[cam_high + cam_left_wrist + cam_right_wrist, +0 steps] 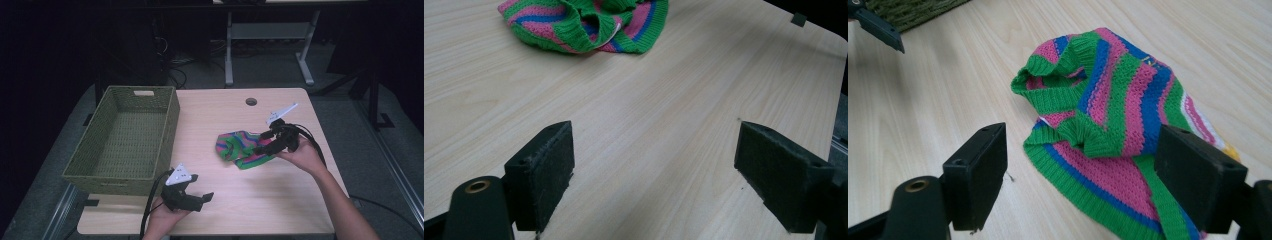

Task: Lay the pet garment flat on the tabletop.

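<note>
The right claw (1080,180), jaws gaping, is straddling the crumpled pink-green-blue striped knit garment (1118,120) (left claw (654,170) idling open); a shallow pinch risks snagging one loose fold.

Striped green, pink and blue knit garment (239,147) lies crumpled on table (225,210)

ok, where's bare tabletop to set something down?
Free: the wooden table along its near edge, between the left gripper and the right forearm; also the far strip around the round cable hole. Crowded: the striped knitted garment at the right gripper, and the green woven basket covering the left side.
</note>
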Motion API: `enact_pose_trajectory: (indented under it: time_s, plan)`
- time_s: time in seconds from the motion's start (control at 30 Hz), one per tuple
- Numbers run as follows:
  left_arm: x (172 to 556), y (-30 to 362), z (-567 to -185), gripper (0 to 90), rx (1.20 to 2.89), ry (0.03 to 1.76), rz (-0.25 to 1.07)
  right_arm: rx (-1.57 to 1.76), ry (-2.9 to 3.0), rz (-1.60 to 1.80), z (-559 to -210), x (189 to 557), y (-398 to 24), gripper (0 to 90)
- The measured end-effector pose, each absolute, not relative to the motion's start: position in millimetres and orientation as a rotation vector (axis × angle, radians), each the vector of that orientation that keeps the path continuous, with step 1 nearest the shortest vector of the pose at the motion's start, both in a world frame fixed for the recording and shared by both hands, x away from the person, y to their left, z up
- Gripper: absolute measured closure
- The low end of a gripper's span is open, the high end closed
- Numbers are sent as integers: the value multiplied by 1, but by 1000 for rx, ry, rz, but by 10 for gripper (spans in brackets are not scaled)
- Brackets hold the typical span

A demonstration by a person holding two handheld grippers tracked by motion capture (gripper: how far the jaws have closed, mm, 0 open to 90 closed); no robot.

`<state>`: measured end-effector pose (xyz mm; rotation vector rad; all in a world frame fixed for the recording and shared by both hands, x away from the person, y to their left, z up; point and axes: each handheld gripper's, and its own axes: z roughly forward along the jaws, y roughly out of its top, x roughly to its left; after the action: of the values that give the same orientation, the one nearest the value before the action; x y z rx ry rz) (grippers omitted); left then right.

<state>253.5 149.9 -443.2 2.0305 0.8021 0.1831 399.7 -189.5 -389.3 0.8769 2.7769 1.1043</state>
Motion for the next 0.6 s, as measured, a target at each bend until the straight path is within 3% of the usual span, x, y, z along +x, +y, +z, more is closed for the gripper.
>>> enact_pose_trajectory:
  time_s: [0.6]
  plan:
    - [256,154,-443,159,2015,809,158,891,2849,1011,-409,421,-158,209]
